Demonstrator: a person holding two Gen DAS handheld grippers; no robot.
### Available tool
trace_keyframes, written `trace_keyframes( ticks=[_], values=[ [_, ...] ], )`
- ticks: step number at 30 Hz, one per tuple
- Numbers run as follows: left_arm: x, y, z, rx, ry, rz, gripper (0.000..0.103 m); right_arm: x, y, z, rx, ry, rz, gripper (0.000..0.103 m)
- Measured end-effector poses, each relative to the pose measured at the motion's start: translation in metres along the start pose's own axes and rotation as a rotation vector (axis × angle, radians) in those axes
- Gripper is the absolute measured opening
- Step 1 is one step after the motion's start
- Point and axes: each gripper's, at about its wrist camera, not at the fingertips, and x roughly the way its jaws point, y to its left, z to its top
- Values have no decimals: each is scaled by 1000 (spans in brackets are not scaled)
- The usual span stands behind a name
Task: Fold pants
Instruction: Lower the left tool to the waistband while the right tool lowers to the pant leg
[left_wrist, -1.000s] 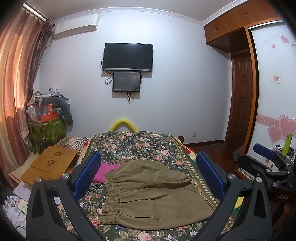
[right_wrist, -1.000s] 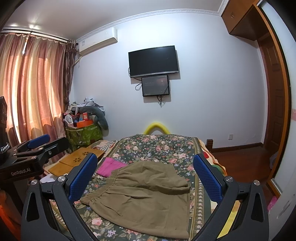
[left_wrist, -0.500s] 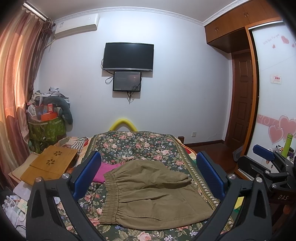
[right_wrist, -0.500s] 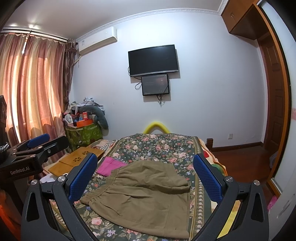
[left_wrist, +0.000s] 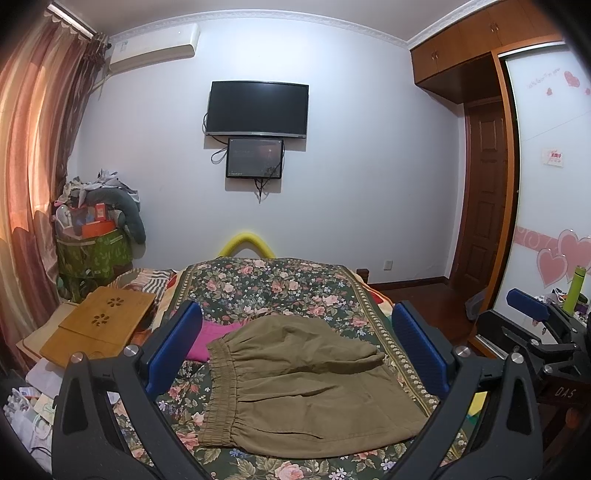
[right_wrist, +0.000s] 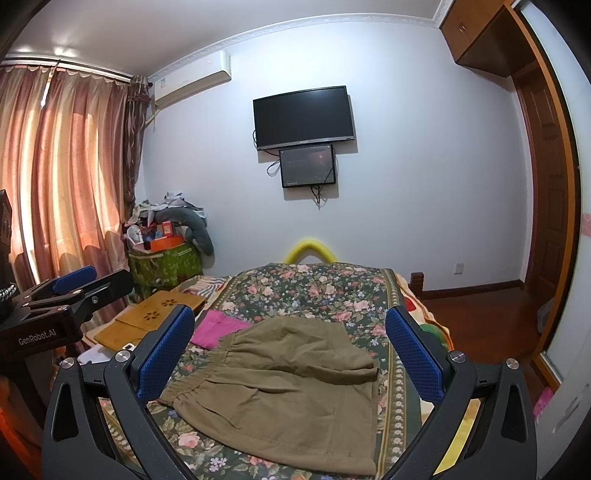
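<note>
Olive-brown pants (left_wrist: 306, 384) lie folded on the floral bedspread (left_wrist: 273, 280), elastic waistband to the left, framed between the spread blue pads of the left gripper (left_wrist: 297, 349), which hangs above them without touching. Seen from the right wrist, the same pants (right_wrist: 284, 387) sit between the wide-apart fingers of the right gripper (right_wrist: 290, 350), also clear of the cloth. Both tongs stand apart and hold nothing. Just beyond the waistband, a magenta cloth (right_wrist: 221, 326) rests on the bedspread, partly tucked behind the pants. Off the bed's left edge is a wooden lap tray (left_wrist: 98, 325). A yellow arch (left_wrist: 245, 243) rises at the far end of the bed, below the wall television (left_wrist: 256, 109). Nothing lies between either gripper and the pants.
</note>
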Motion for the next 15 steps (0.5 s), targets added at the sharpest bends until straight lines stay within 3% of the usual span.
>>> trace_keyframes(
  ticks=[6, 15],
  values=[
    [25, 6, -7, 0, 64, 12, 103, 14, -9, -7, 13, 51, -25, 103],
    [115, 46, -30, -55, 284, 56, 103, 76, -57, -37, 82, 233, -80, 103]
  ],
)
